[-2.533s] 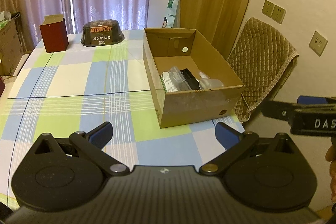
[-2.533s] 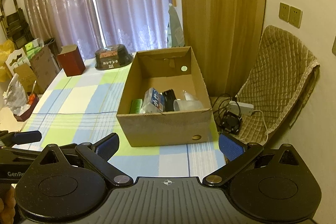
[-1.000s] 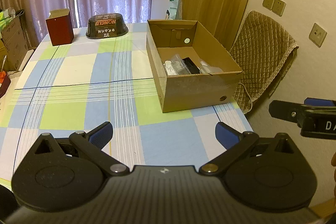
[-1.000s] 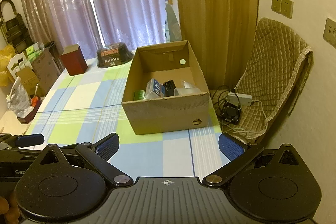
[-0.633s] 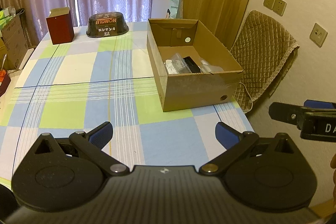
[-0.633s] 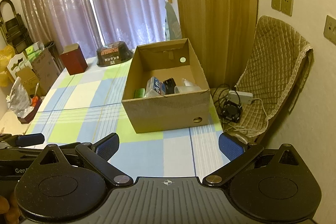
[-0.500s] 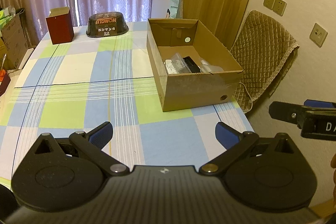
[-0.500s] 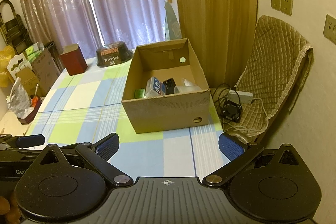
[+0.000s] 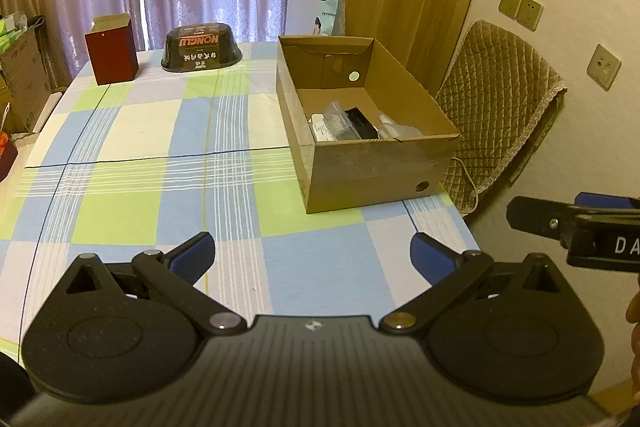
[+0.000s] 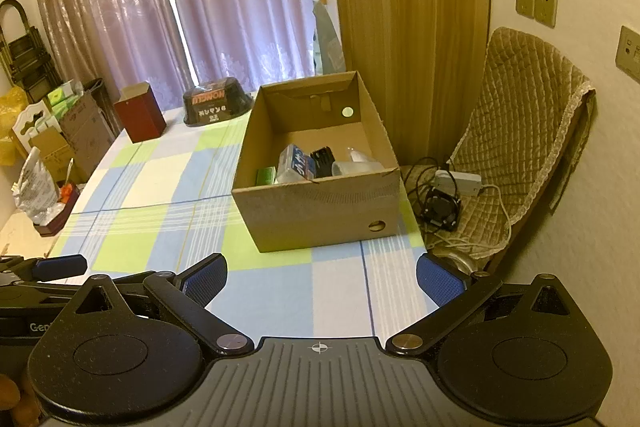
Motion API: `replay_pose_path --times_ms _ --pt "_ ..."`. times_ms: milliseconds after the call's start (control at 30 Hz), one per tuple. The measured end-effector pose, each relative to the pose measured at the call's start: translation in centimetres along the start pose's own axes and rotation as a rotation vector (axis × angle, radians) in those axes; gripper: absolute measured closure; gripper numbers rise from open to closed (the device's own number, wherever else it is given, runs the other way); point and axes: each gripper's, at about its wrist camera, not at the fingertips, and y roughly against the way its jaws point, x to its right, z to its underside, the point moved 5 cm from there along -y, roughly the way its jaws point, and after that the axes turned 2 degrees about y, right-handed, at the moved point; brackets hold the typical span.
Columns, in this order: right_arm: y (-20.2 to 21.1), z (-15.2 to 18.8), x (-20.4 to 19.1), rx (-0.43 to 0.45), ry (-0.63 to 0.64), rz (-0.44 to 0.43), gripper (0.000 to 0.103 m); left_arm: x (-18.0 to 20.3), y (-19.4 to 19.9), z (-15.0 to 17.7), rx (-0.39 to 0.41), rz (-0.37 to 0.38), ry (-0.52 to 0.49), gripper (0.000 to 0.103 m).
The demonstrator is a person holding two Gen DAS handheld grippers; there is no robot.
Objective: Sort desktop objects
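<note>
Both views have drawn back from the open brown cardboard box since 2.5 s ago | left hand-held gripper and right hand-held gripper spread wide, empty | box on checked worktop; its contents partly hidden by near wall.

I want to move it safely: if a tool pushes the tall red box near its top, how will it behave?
The red box stands upright and narrow, so it would probably tip rather than slide. Its open top flap suggests thin, possibly light card.
</note>
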Motion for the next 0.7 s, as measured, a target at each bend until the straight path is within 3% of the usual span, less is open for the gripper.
replay_pose_path --times_ms 700 --pt "-0.34 0.56 -0.16 -0.013 0.007 0.007 0.000 -0.22 -0.29 0.19 0.000 0.021 0.011 0.001"
